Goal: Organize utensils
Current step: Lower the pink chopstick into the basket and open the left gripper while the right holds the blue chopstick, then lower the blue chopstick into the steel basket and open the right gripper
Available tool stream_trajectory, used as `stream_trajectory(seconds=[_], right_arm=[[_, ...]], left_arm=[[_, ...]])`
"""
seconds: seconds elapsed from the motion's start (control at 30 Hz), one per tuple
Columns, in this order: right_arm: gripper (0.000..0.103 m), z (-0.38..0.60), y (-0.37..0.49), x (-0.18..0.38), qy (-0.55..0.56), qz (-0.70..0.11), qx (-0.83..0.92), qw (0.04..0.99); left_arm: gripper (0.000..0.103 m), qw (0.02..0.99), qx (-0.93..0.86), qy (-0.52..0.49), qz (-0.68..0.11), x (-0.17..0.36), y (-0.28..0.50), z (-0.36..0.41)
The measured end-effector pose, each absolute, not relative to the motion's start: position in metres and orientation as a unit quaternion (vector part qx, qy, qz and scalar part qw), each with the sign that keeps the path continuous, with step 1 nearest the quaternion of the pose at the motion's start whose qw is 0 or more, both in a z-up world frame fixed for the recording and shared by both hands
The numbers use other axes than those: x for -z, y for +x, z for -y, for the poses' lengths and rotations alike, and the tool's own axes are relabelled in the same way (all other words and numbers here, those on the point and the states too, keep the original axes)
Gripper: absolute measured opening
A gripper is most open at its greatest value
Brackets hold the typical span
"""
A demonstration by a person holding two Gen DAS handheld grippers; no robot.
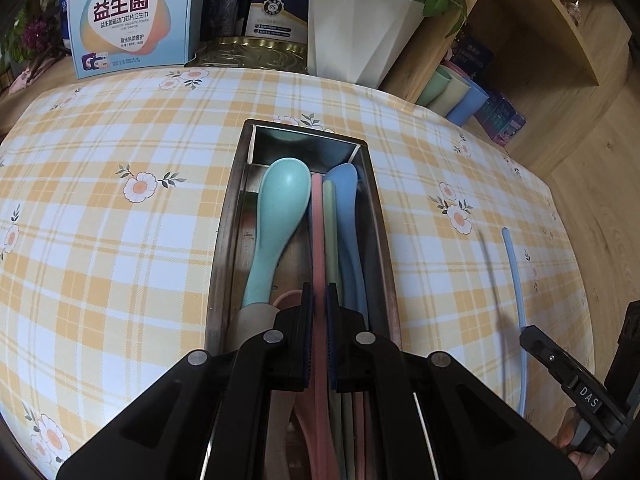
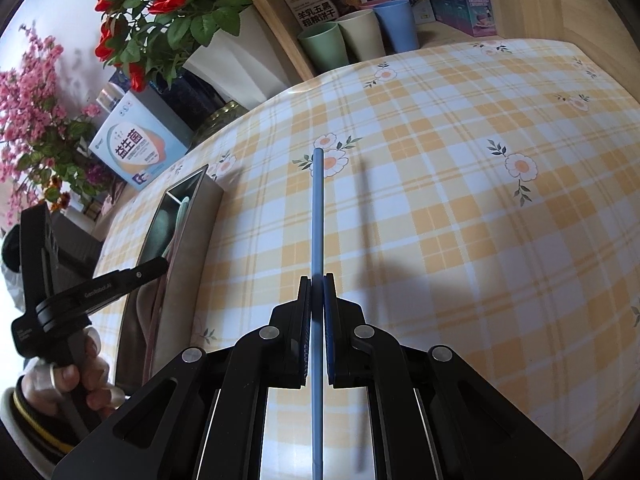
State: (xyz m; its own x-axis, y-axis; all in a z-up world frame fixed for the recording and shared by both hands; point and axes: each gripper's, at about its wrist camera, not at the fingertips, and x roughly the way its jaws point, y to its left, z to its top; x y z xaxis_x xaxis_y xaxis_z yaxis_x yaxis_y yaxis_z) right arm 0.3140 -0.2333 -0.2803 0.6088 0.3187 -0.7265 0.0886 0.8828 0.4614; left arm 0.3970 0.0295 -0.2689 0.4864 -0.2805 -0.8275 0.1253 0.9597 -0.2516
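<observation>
Left gripper [image 1: 319, 300] clenched on pink chopstick [image 1: 318, 232], over near end of steel utensil box [image 1: 232, 216]. Pink chopstick runs lengthwise down box middle, far tip near back divider; touching bottom or held just above, cannot tell. Beside it in box: green chopstick [image 1: 330, 232] just right, teal spoon [image 1: 280, 216] left with bowl toward far end, blue spoon [image 1: 347, 208] against right wall. More pinkish handles under gripper body, details hidden. Box lying on tabletop [image 1: 120, 240] with yellow plaid flowered cloth, long axis pointing away from camera.

Right gripper [image 2: 319, 292] clenched on blue chopstick [image 2: 317, 208], held right of box, well apart from it. Blue chopstick sticks forward past fingertips, above cloth, shadow cast to its right; far tip over a flower print. Same chopstick seen from left wrist view at right edge [image 1: 516, 280], right gripper [image 1: 532, 336] partly in view there.

Hand [image 2: 68, 380] wrapped round left gripper handle in right wrist view.

Behind tabletop: white planter [image 1: 360, 36] with red roses, blue-white box [image 1: 132, 16], row of pastel cups [image 2: 360, 36] on wooden shelf.
</observation>
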Motion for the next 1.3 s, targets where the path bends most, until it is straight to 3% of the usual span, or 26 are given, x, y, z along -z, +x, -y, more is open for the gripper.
stream_trajectory(seconds=[0.1, 0.23, 0.43, 0.63, 0.77, 1.0, 1.1, 1.2, 1.27, 1.3], right_arm=[[0.006, 0.234, 0.314, 0.278, 0.233, -0.436, -0.066, 0.867], [0.006, 0.234, 0.313, 0.274, 0.232, -0.434, -0.066, 0.868], [0.006, 0.231, 0.312, 0.265, 0.234, -0.434, -0.063, 0.868], [0.006, 0.218, 0.313, 0.256, 0.234, -0.441, -0.071, 0.863], [0.006, 0.201, 0.316, 0.248, 0.228, -0.449, -0.077, 0.86], [0.006, 0.16, 0.329, 0.238, 0.219, -0.462, -0.095, 0.854], [0.006, 0.136, 0.338, 0.234, 0.207, -0.471, -0.101, 0.852], [0.006, 0.117, 0.348, 0.232, 0.2, -0.478, -0.102, 0.849], [0.006, 0.107, 0.354, 0.232, 0.196, -0.48, -0.1, 0.849], [0.006, 0.103, 0.357, 0.233, 0.195, -0.481, -0.099, 0.849]], left_arm=[[0.008, 0.857, 0.122, -0.084, -0.494, 0.266, 0.396, -0.03], [0.021, 0.853, 0.132, -0.098, -0.495, 0.259, 0.393, -0.032], [0.03, 0.868, 0.14, -0.085, -0.47, 0.233, 0.385, -0.035], [0.031, 0.886, 0.149, -0.035, -0.438, 0.21, 0.366, -0.046], [0.04, 0.895, 0.141, -0.008, -0.422, 0.202, 0.353, -0.06], [0.041, 0.897, 0.135, 0.007, -0.42, 0.202, 0.338, -0.084], [0.052, 0.903, 0.132, 0.008, -0.409, 0.201, 0.33, -0.094], [0.073, 0.906, 0.127, 0.001, -0.403, 0.199, 0.325, -0.107], [0.092, 0.908, 0.125, -0.001, -0.399, 0.198, 0.322, -0.114], [0.095, 0.911, 0.121, 0.0, -0.395, 0.196, 0.32, -0.119]])
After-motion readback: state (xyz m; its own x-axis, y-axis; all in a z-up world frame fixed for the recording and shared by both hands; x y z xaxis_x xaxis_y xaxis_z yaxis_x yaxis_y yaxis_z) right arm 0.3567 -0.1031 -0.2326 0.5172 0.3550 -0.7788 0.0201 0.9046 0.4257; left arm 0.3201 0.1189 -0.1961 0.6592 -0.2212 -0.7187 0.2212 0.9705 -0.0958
